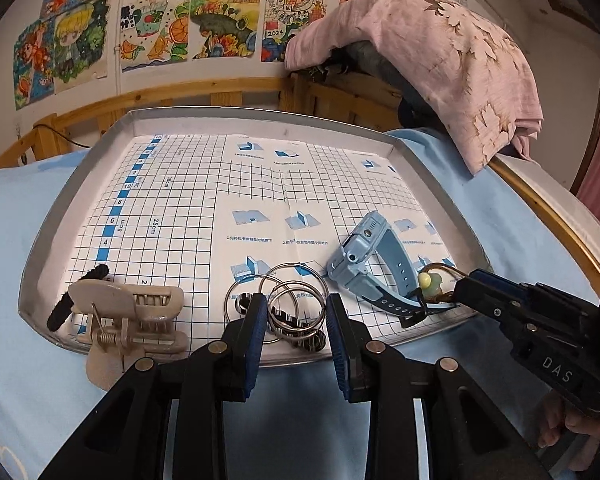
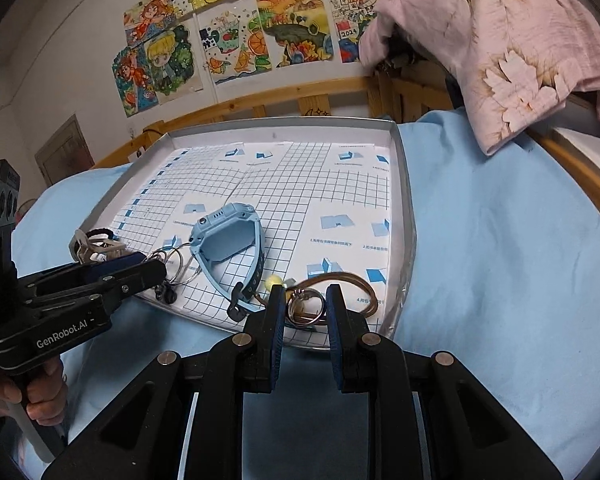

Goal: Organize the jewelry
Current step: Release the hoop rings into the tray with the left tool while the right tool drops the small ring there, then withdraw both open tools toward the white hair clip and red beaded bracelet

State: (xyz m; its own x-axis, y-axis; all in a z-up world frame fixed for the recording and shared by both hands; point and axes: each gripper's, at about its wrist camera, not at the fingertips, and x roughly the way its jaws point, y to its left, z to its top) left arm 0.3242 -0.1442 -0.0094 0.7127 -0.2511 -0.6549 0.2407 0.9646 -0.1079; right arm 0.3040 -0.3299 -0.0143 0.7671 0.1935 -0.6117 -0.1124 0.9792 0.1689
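Note:
A silver tray [image 1: 60, 208] lined with grid paper lies on a blue sheet. At its near edge a bunch of metal key rings [image 1: 296, 300] fills the gap between the pads of my left gripper [image 1: 296, 312], which is shut on it. A light blue smartwatch [image 1: 364, 252] lies to the right of the rings. My right gripper [image 2: 305, 304] is shut on a small metal ring [image 2: 304, 304] tied to a brown cord [image 2: 356, 280] with a yellow-green bead [image 2: 273, 280]. A beige hair claw [image 1: 132, 320] and a black hair tie [image 1: 96, 272] sit at the tray's near left corner.
The blue sheet [image 2: 500, 260] spreads around the tray. A wooden bed rail [image 1: 180, 96] runs behind it, under drawings on the wall. A pink flowered cloth [image 1: 440, 60] hangs at the back right. A hand [image 2: 40, 392] grips the left gripper's handle.

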